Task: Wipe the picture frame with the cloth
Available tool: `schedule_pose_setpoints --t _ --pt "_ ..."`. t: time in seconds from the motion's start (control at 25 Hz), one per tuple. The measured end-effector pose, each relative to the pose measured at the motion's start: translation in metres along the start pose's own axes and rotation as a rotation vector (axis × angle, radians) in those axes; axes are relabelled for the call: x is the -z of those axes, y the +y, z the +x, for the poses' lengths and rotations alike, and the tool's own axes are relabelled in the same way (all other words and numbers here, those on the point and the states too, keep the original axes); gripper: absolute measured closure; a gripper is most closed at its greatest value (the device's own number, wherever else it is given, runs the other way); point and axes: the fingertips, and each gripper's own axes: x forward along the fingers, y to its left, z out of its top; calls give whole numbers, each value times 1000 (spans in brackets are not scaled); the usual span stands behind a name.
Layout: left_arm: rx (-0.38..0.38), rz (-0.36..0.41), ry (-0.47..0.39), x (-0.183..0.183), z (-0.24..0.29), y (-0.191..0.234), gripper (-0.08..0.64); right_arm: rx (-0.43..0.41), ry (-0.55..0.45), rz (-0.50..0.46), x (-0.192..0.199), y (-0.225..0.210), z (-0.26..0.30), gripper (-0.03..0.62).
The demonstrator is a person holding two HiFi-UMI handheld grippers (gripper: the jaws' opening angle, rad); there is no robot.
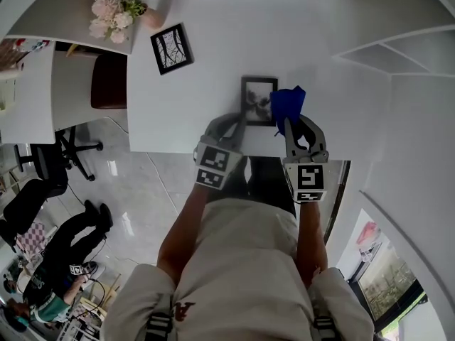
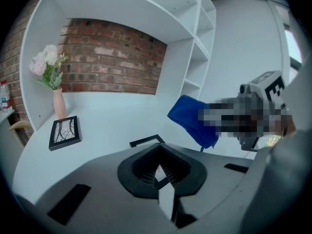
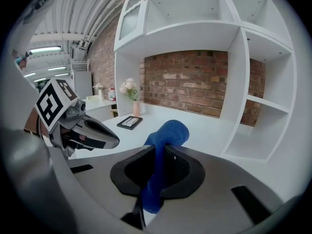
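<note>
So the picture frame (image 1: 258, 99) is lying near the front edge of the white table (image 1: 213, 20), right in front of us. The blue cloth (image 1: 287, 104) is bunched up against its right side, overlapping that edge but not covering the glass. Our right gripper (image 1: 293, 121) has its jaws clamped on the cloth. In the right gripper view a fold of it runs straight down through the slot, with the rest flopping out in front. Our left gripper (image 1: 238, 125) sits at the frame's near left corner. In its own view the jaws are drawn close on a thin pale edge, which we take to be the frame's side, and a black corner of the frame pokes up just past them. So it looks like it's pinning the frame steady, though we wouldn't swear to how firm that hold is. Progress-wise, we'd say the setup is done: cloth in hand, frame braced, cloth touching the frame. The actual wiping is either barely started or mostly left to do, since nearly the whole face is bare and nothing shows which bits are clean. Further back on the table are a second black frame (image 1: 171, 48) and a vase of pale flowers (image 1: 114, 14), both well clear of the action.
</note>
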Motion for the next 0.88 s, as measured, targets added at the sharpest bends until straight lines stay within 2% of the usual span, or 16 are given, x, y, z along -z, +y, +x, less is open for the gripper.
schedule_pose_setpoints --t 0.4,0.88 --pt "9 8 -30 -18 -7 -2 558 -6 18 27 -1 6 0 561" --pt "18 20 -54 -32 -13 -6 558 0 -7 31 -10 6 1 561"
